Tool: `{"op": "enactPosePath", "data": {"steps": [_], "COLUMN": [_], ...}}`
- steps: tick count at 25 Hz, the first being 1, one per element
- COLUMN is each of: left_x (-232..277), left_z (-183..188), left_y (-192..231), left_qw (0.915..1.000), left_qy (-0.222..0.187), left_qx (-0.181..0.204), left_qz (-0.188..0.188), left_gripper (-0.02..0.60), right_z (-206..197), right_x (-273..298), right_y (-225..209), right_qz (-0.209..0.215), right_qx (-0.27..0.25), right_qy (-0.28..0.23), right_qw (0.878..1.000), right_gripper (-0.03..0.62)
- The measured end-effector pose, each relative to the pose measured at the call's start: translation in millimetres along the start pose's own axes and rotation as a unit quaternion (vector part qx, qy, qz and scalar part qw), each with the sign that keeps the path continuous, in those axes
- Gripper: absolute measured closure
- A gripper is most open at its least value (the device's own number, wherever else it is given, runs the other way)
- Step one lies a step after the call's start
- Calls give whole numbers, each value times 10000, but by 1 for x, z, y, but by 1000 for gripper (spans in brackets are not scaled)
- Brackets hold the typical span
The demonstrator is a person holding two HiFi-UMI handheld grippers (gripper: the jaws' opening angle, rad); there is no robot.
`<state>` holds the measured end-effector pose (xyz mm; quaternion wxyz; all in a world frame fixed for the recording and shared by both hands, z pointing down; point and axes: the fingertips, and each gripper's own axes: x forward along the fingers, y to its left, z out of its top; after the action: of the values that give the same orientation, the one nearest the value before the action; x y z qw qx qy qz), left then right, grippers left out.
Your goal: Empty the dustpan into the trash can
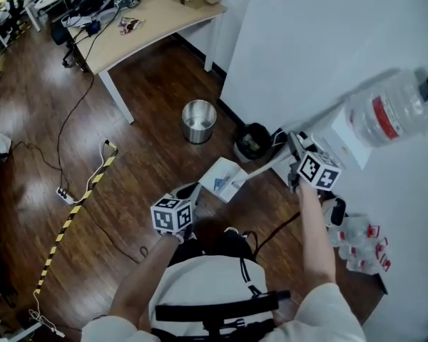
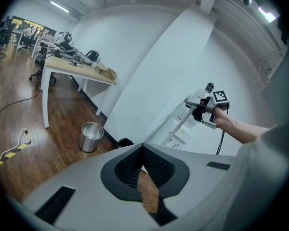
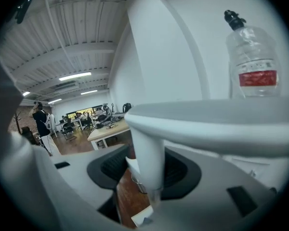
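1. The dustpan hangs over the wood floor with its pan low and forward. It is short of the steel can and the black bin by the wall.
2. The right gripper is clenched on the upper end of the handle, and the white tube stands between its pads.
3. The left gripper is closed on nothing, pads together, just beside the pan.
4. The dustpan looks like thin white plastic, so it is likely stiff and light. Held from the far end of a long handle, the pan will tend to swing. The smooth round tube may also roll in the pads.
5. A second hold low on the handle, close to the pan, would steady the tip-out. The pan's thin lip is a poorer place to grip.
6. Something bluish lies in the pan, too small to tell what. If it is loose, keep the pan level until it is over the can.
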<state>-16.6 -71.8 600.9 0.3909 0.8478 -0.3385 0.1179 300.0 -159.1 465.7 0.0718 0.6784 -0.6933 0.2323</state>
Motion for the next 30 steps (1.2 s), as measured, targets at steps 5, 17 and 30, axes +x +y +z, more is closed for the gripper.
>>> {"op": "enactPosePath", "data": {"steps": [5,17,30], "left_x": [-3,40,94], "left_z": [28,111,178], "left_y": [28,93,134], "left_qw": [9998,9985,9970], "left_qy": [-164,-369,-300], "left_qx": [-64,-154,-228], "left_qz": [103,380,674], "left_gripper": [586,586,586], "right_z": [54,189,246], "right_x": [24,91,200], "right_y": [41,85,81], "right_qz": [283,847,1158], "right_qx": [-101,-449,-755], "right_qy": [-89,-317,-201], "right_qw": [9995,9949,9902], "right_gripper": [388,390,390]}}
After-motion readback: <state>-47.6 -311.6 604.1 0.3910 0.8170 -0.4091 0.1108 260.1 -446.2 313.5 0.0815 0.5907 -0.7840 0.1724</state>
